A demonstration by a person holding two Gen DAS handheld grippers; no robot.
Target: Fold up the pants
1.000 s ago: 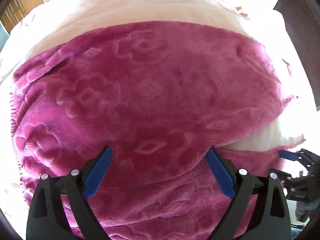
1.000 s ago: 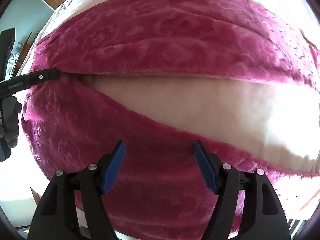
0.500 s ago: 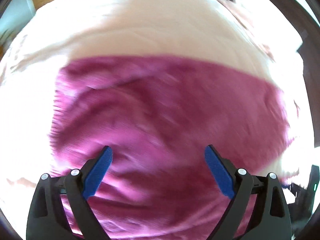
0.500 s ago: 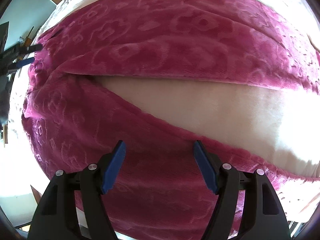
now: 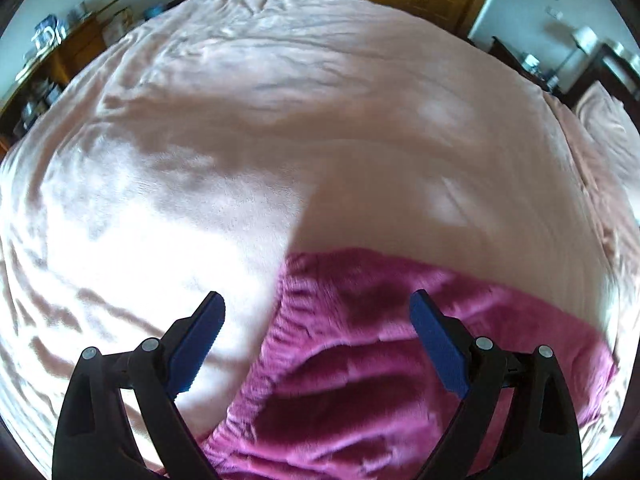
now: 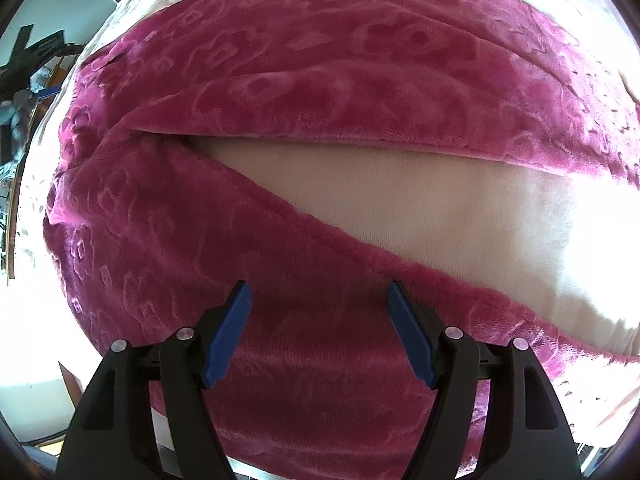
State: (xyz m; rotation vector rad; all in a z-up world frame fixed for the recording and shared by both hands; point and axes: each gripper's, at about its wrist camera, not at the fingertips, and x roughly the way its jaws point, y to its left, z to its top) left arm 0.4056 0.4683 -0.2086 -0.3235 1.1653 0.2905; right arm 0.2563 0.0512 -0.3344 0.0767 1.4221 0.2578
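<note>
Pink fleece pants (image 6: 320,92) lie spread on the bed (image 5: 320,140), legs apart w/ bedcover showing btwn them. Right gripper (image 6: 318,330) hangs over the near leg, jaws wide, nothing held. Left gripper (image 5: 316,338) also wide & empty, above the waistband edge (image 5: 280,320), partly over bare bedcover.

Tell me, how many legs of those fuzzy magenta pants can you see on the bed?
2: one fuzzy magenta leg lies across the top of the right wrist view, the other slants below it, pale pink bedcover between.
</note>
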